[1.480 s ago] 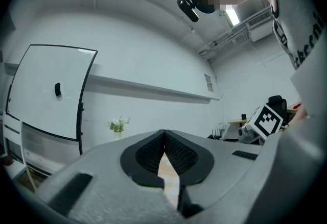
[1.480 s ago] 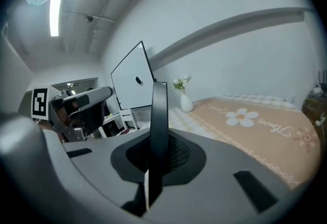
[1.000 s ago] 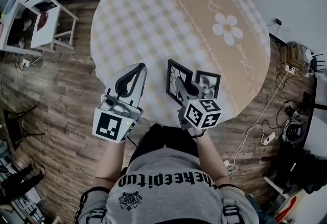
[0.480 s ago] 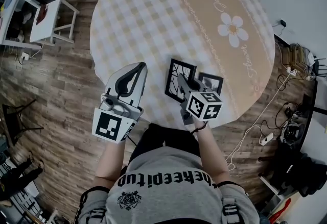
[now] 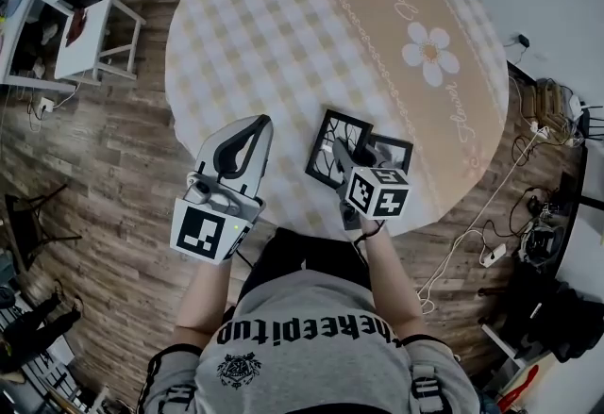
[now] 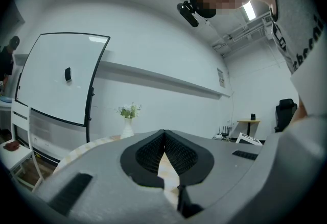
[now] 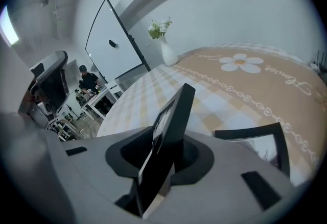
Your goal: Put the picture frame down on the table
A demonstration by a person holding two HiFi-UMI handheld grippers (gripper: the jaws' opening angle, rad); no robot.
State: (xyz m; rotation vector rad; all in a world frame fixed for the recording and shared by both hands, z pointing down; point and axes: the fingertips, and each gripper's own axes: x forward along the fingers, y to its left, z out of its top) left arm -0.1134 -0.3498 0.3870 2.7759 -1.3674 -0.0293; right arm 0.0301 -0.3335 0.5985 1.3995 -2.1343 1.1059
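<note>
Now the picture frame (image 5: 330,134) is seen on edge near the table's (image 5: 283,25) six-o'clock rim, loose between the right gripper's (image 5: 360,157) jaws, which have just been opening. Left unsupported, it could be toppled toward three o'clock onto the second frame (image 5: 392,156). The left gripper (image 5: 247,134) is held pressed together, empty.

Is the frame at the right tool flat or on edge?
On edge: the picture frame stands tilted between the right tool's jaws, which have just been opening.
</note>
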